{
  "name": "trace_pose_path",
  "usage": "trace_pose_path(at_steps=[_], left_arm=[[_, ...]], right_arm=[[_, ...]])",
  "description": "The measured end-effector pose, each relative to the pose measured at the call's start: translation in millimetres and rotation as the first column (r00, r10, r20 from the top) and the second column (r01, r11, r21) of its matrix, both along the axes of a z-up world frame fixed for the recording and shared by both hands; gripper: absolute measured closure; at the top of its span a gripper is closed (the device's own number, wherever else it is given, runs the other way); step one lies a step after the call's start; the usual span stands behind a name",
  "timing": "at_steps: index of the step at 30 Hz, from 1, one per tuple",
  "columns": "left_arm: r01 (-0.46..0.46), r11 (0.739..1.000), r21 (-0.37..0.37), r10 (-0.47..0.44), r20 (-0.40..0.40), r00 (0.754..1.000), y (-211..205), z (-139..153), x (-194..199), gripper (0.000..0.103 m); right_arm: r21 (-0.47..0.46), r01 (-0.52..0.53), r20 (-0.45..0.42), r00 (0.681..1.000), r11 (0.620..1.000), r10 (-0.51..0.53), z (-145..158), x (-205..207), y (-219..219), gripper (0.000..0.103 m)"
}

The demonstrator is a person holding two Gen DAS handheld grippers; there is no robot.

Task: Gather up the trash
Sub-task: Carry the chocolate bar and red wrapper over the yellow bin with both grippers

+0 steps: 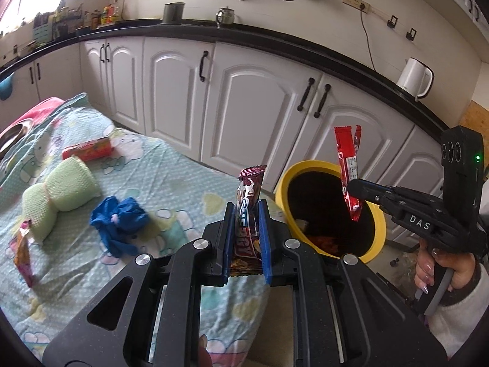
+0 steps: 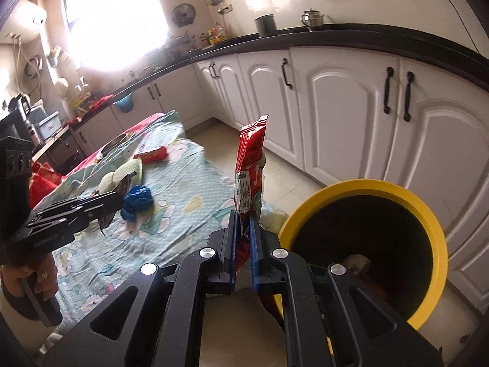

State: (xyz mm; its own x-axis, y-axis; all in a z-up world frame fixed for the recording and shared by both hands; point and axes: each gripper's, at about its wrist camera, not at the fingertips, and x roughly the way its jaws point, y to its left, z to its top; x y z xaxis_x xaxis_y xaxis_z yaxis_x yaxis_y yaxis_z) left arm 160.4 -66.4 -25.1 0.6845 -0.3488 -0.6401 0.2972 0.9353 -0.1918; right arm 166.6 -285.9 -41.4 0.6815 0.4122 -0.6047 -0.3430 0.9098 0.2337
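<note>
A: What is the right gripper doing?

B: Its blue-padded fingers are pinched on a red foil snack wrapper, gripped near its lower end and standing upright. In the left view it hangs over the mouth of the yellow-rimmed round bin.

A: And the left gripper?

B: Clamped on a maroon crinkled snack wrapper, held beside the bin, above the table's edge.

A: How will they handle?

B: Light, thin and slippery, I'd judge; flat faces suit the pads, and they may flutter when released.

A: Anything else around?

B: On the patterned cloth-covered table lie a crumpled blue plastic bag, a pale green knitted roll, a red rectangular carton and a small orange-pink packet. White cabinets stand behind. Nothing blocks the bin.
</note>
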Motion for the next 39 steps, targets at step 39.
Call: trace_pose_path(at_steps=[39], left_arm=[[0.247,0.968,0.04,-0.243,-0.074,0.967,-140.8,-32.8,39.6,0.093]], right_arm=[[0.053,0.281,-0.157,0.95,0.958,-0.27,-54.4,-10.1,-110.7,0.096]])
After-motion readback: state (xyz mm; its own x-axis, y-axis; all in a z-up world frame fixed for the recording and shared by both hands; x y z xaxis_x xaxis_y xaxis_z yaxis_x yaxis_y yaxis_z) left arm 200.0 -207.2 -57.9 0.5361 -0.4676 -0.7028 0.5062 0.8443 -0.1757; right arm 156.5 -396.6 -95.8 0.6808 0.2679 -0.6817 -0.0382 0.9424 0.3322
